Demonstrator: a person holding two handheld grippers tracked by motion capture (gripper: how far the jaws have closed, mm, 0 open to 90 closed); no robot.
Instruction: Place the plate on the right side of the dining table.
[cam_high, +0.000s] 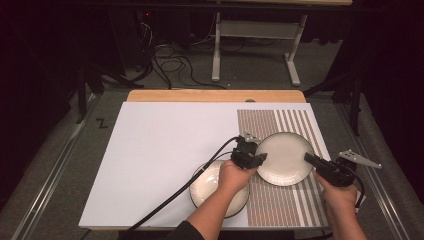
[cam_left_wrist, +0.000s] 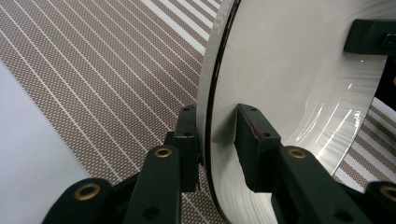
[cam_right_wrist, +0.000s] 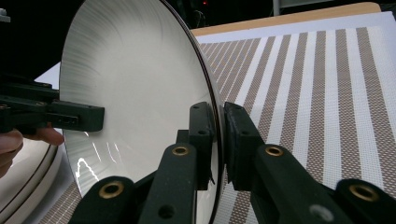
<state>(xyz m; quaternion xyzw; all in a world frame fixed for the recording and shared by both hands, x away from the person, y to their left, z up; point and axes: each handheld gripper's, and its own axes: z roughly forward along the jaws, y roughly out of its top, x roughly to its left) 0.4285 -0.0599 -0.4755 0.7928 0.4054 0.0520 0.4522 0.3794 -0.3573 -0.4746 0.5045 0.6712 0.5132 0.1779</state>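
Note:
A white plate (cam_high: 285, 157) with a dark rim is held from both sides over the striped placemat (cam_high: 280, 205). My left gripper (cam_high: 255, 157) is shut on its left rim, and in the left gripper view the plate (cam_left_wrist: 303, 84) stands between the jaws of that gripper (cam_left_wrist: 215, 140). My right gripper (cam_high: 311, 160) is shut on the right rim. In the right gripper view its jaws (cam_right_wrist: 218, 140) pinch the plate (cam_right_wrist: 135, 84) edge tightly. A second cream plate (cam_high: 215, 187) lies on the white board, partly under the left hand.
The white board (cam_high: 165, 150) covers the table's left and middle, with a wooden edge (cam_high: 215, 95) at the back. A black cable (cam_high: 170, 197) trails from the left gripper across the board. Table legs and cables stand on the floor beyond.

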